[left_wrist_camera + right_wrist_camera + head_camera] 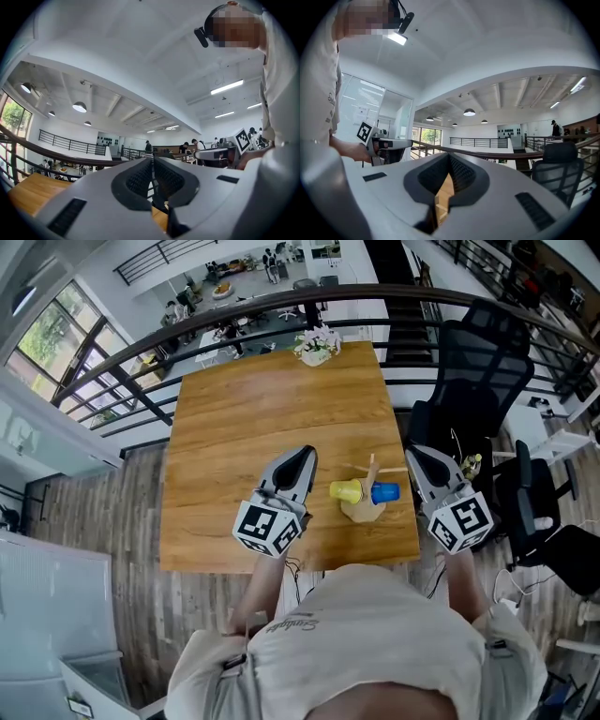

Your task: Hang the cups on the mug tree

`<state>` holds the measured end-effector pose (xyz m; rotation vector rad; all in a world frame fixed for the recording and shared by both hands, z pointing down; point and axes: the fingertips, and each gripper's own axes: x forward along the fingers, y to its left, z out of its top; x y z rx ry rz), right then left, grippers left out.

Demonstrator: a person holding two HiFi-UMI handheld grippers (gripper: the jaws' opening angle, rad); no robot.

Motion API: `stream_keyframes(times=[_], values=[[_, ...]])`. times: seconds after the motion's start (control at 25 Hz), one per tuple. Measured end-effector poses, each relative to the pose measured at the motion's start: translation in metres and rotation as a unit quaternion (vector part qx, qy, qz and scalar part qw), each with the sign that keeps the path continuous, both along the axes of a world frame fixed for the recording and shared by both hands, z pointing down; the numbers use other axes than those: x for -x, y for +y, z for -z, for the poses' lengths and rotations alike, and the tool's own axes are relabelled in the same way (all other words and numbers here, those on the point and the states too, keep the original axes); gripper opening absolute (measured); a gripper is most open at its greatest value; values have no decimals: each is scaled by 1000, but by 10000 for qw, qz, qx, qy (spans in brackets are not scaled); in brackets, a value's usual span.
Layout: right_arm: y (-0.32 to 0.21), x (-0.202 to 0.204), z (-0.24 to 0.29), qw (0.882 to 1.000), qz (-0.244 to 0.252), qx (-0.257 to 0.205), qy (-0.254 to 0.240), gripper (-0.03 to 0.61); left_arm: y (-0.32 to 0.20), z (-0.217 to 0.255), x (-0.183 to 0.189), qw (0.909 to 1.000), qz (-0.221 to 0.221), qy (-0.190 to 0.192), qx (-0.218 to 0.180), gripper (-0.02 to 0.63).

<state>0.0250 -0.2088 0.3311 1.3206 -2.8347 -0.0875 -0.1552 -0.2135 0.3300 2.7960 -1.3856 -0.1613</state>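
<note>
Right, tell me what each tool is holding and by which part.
Nothing is held. The left tool and right tool are both shut and empty; the yellow plastic cup and blue plastic cup are at the wooden mug tree.

A wooden bench (281, 418). A mug tree (364, 510) stands near its front right corner, and flowers (317, 345) sit at its far edge.

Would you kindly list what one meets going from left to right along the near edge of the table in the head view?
left gripper → yellow cup → blue cup → right gripper
</note>
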Motion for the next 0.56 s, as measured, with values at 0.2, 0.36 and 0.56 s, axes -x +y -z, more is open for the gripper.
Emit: stream_keyframes(times=[0.2,0.36,0.56], values=[[2,2,-3,10000,-44,10,-16,-5,3,-6,0,10000,-46,-18,44,25],[1,3,-5,10000,-91,11,16,-5,2,-7,2,10000,-58,-11,47,26],[-1,8,-8,10000,-62,34,24,-5,0,-14,8,9998,-13,114,164,25]])
